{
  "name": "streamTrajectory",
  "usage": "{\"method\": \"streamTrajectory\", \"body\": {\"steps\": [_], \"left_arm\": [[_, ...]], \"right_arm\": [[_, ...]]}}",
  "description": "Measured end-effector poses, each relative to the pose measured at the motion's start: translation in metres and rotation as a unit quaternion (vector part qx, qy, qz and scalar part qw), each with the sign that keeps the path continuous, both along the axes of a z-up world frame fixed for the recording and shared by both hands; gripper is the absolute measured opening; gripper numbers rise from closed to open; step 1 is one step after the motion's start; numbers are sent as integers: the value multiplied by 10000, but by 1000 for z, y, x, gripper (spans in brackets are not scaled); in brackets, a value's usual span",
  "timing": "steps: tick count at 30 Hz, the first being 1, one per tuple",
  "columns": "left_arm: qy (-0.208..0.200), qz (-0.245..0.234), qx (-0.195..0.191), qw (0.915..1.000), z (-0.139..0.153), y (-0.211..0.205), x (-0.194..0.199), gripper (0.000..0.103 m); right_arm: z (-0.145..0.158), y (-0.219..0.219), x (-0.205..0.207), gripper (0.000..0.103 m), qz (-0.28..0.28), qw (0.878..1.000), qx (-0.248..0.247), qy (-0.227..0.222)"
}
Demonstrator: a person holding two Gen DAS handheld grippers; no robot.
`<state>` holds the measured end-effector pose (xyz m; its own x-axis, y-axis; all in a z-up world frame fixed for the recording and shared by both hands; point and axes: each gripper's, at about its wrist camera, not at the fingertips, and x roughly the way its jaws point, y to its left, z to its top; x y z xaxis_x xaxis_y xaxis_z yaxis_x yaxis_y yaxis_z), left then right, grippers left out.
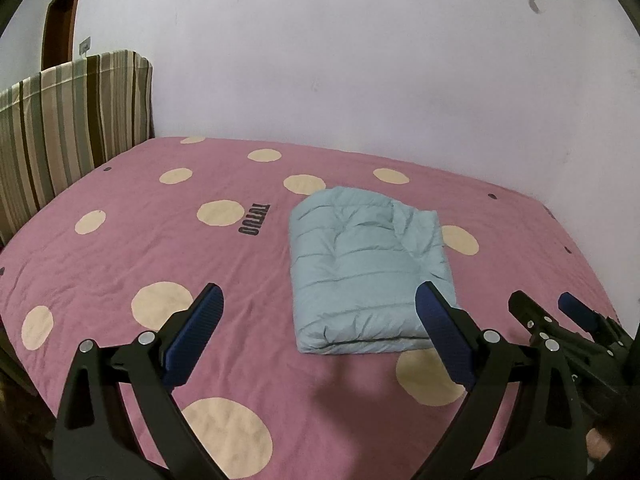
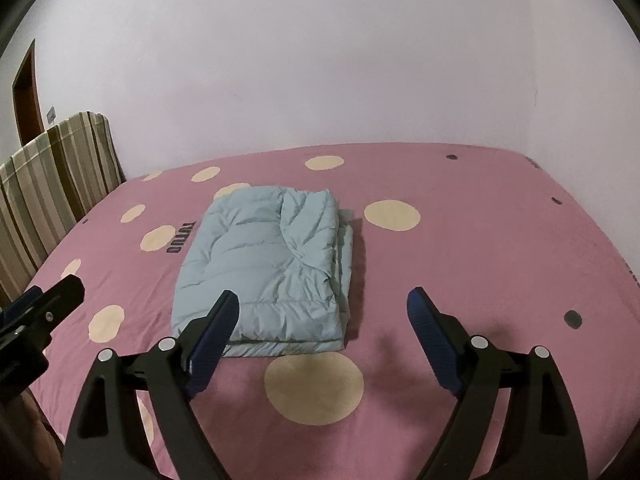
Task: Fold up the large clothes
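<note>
- Left claw point(image 1: 320, 312) stands spread wide, nothing between its pads; it hangs above the bed's near edge.
- Right claw point(image 2: 324, 312) is likewise spread and empty, jaws not quite at rest.
- Pale blue padded jacket point(image 2: 264, 264) lies folded in a compact bundle on the pink spotted bed point(image 2: 480, 248), clear of both claws.
- Risk: puffy layers may spring apart unweighted; a claw dipping low could snag the front fold.

Bed point(image 1: 120, 248) – pink dotted sheet; folded light-blue padded jacket point(image 1: 360, 264) lying on it.
</note>
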<state>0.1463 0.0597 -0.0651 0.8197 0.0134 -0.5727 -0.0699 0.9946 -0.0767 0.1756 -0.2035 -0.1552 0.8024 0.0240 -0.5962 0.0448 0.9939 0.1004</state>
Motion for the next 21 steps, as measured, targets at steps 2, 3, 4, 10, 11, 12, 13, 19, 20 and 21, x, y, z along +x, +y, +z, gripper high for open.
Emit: {"method": "streamTrajectory", "body": {"steps": [2, 3, 4, 10, 11, 12, 13, 19, 20, 21], "left_arm": [[-8, -25, -8, 10000, 0, -1, -3, 97], [-14, -50, -10, 10000, 1, -2, -4, 97], [-18, -69, -8, 10000, 1, -4, -5, 97], [-35, -150, -3, 9999, 2, -12, -10, 97], [-34, -155, 2, 9999, 2, -12, -10, 97], [-30, -162, 10, 9999, 1, -13, -10, 97], [-23, -160, 17, 9999, 1, -14, -10, 97], [42, -145, -15, 9999, -3, -15, -9, 97], [46, -148, -23, 9999, -2, -14, -9, 97], [46, -150, -23, 9999, -3, -14, -8, 97]], "right_arm": [[3, 0, -3, 85, -12, 10000, -33, -21], [3, 0, -4, 85, -16, 10000, -39, -25], [4, -1, -5, 85, -24, 10000, -36, -34], [5, -4, -10, 85, -60, 10000, -39, -62], [5, -4, -11, 85, -62, 10000, -26, -70], [5, -4, -11, 85, -69, 9999, -15, -74], [4, -4, -12, 85, -79, 9999, -14, -69], [3, -5, -12, 85, -73, 10000, 6, -40], [3, -5, -13, 85, -79, 10000, 6, -46], [3, -4, -12, 85, -80, 10000, -3, -50]]}}
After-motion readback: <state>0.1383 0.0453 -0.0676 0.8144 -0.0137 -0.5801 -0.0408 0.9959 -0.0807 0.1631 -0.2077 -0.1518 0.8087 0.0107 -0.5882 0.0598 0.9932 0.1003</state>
